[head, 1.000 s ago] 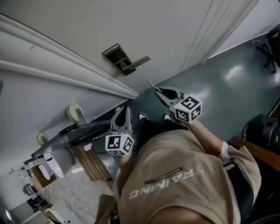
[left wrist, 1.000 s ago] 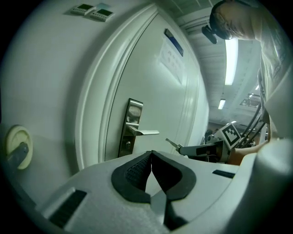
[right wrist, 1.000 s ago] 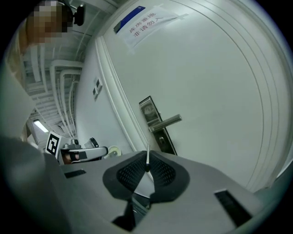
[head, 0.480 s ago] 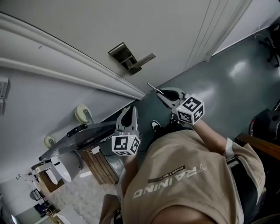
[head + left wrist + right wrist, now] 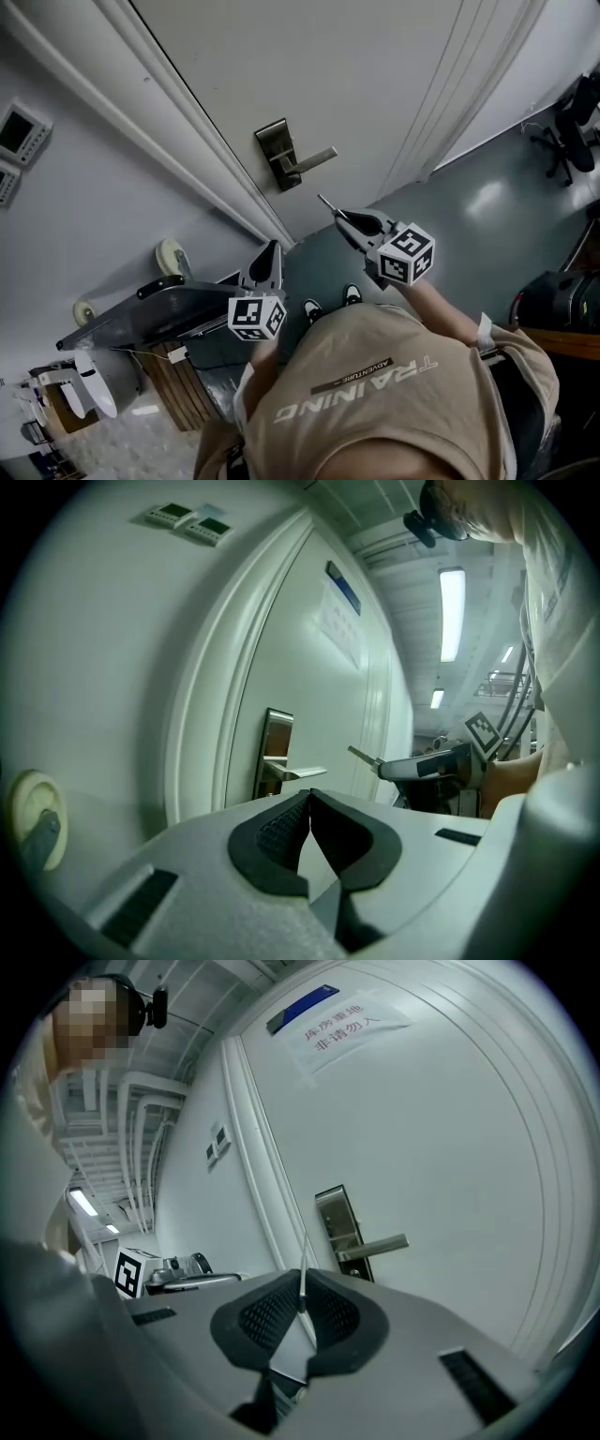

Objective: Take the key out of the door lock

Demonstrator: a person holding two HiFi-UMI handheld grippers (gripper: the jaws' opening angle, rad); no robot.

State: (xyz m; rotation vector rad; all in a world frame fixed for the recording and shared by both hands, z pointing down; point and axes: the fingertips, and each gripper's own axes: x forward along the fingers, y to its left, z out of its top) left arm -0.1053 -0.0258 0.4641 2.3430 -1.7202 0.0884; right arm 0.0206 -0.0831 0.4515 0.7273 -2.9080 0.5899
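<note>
The door's steel lock plate (image 5: 276,154) with its lever handle (image 5: 317,160) is on the pale door (image 5: 375,75). A thin metal key (image 5: 326,202) sticks out past my right gripper (image 5: 339,215), which is shut on it, a short way below and right of the handle. The key blade (image 5: 303,1269) stands upright between the pads, with the lock plate (image 5: 337,1227) beyond it. My left gripper (image 5: 272,246) hangs lower left, shut and empty. From the left gripper (image 5: 309,799) view the lock plate (image 5: 275,752) and the key (image 5: 361,756) show apart from each other.
A door frame (image 5: 178,122) runs diagonally left of the lock. Wall control panels (image 5: 17,131) are at far left. A dark tilted cart top (image 5: 159,309) with a round caster (image 5: 169,255) lies lower left. An office chair (image 5: 567,122) stands on the grey floor (image 5: 487,197) at right.
The head view has swung, so the door and lock sit lower and more upright in frame. Both grippers keep nearly the same places, the key still in the right one.
</note>
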